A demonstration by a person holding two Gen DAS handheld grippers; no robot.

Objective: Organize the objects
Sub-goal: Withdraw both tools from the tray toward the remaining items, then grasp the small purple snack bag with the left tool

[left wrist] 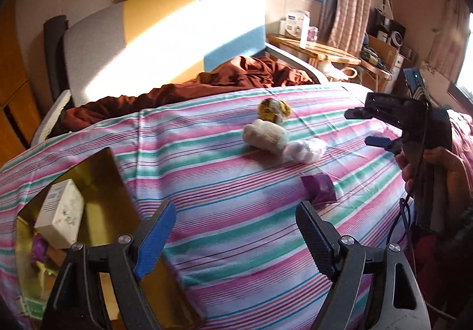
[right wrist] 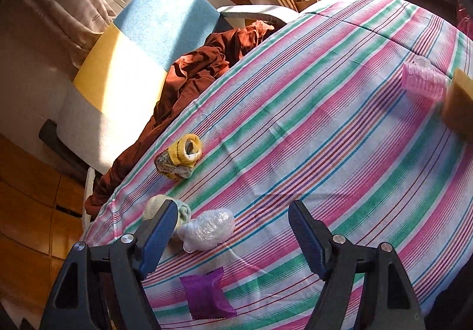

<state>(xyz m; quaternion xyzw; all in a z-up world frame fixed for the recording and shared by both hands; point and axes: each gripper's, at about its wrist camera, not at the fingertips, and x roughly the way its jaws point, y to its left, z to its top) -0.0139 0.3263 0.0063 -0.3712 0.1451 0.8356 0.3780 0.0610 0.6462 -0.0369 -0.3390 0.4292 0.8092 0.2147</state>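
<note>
Purple crinkled plastic sachet (right wrist: 208, 297) lies on striped bedsheet (right wrist: 325, 137); left tool (left wrist: 236, 238) & right tool (right wrist: 230, 238) both spread, nothing pinched.

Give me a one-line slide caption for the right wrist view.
Open right gripper hovers over a striped bedsheet above a purple foil sachet and crumpled clear plastic bag.

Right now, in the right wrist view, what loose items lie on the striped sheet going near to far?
Purple packet → clear plastic bag → yellow rolled sock → pink hair roller, far over at the right edge.
</note>
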